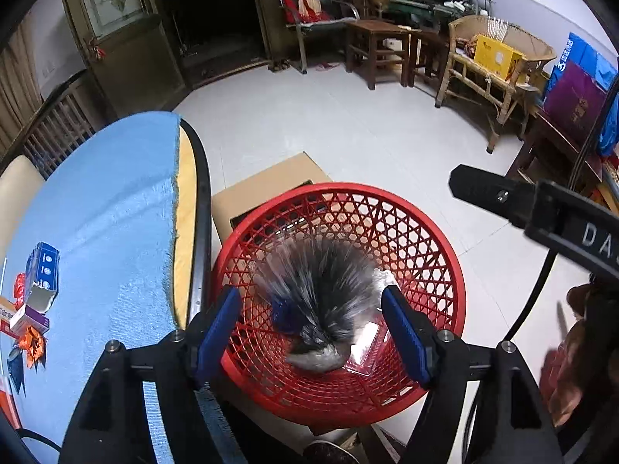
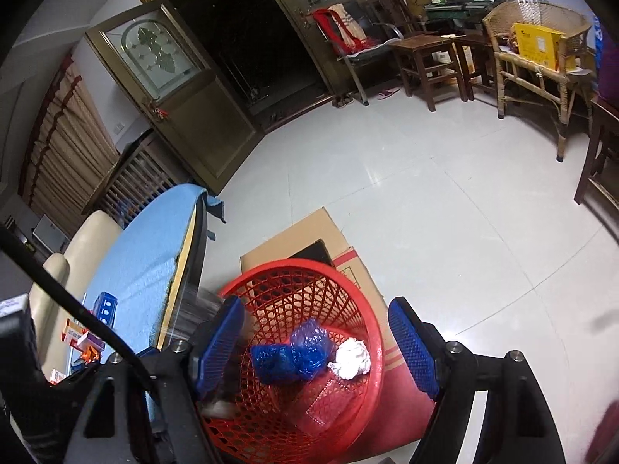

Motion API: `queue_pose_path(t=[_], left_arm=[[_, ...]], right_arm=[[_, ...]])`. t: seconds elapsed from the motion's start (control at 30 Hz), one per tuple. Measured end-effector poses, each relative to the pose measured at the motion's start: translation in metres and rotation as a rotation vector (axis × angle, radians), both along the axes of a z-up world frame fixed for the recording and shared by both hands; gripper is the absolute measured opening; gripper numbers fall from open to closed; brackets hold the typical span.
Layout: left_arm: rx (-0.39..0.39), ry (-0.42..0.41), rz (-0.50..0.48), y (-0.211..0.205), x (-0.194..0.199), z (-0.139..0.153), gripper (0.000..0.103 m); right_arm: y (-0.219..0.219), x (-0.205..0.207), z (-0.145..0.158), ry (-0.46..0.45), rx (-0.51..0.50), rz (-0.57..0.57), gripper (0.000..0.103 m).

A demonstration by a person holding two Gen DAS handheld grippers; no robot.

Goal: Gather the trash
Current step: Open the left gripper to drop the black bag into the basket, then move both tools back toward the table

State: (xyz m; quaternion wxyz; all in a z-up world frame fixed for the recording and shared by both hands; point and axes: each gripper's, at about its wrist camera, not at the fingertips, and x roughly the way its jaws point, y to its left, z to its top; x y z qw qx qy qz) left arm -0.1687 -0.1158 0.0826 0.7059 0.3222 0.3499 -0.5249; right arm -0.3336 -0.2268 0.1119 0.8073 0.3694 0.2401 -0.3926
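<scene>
A red mesh waste basket (image 1: 437, 239) stands on the floor beside the table; it also shows in the right wrist view (image 2: 371, 328). My left gripper (image 1: 315, 334) is open above it, and a blurred grey-black piece of trash (image 1: 321, 301) falls between its fingers into the basket. My right gripper (image 2: 319, 344) is open and empty over the basket. Inside lie blue crumpled wrappers (image 2: 294, 355) and a white paper ball (image 2: 350, 357). More trash, a blue box (image 1: 42, 274), a purple-white box (image 1: 29, 319) and orange wrappers (image 1: 33, 348), lies on the blue tablecloth (image 1: 104, 212).
A cardboard box (image 2: 309, 239) lies flat under the basket. The round table's dark edge (image 1: 201, 193) is just left of the basket. Wooden chairs (image 2: 425, 54), a wicker bench (image 2: 541, 62) and a doorway (image 2: 251, 38) stand far across the tiled floor.
</scene>
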Motion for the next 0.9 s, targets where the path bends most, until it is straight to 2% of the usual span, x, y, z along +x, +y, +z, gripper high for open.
queue_pose_path(t=[0.2,0.47,0.9], left_arm=[[-0.051,0.029,0.066,0.02,0.022,0.011,0.076],[-0.14,0.072,0.244,0.074,0.073,0.025,0.076],[-0.181,0.083,0.447,0.16,0.131,0.018,0.077]], right_arm=[[0.002,-0.006,0.011,-0.009,-0.022,-0.014,0.081],[0.017,0.014,0.021,-0.002,-0.048,0.043,0.081],[0.079,0.091,0.018,0.053,-0.069,0.276,0.081]])
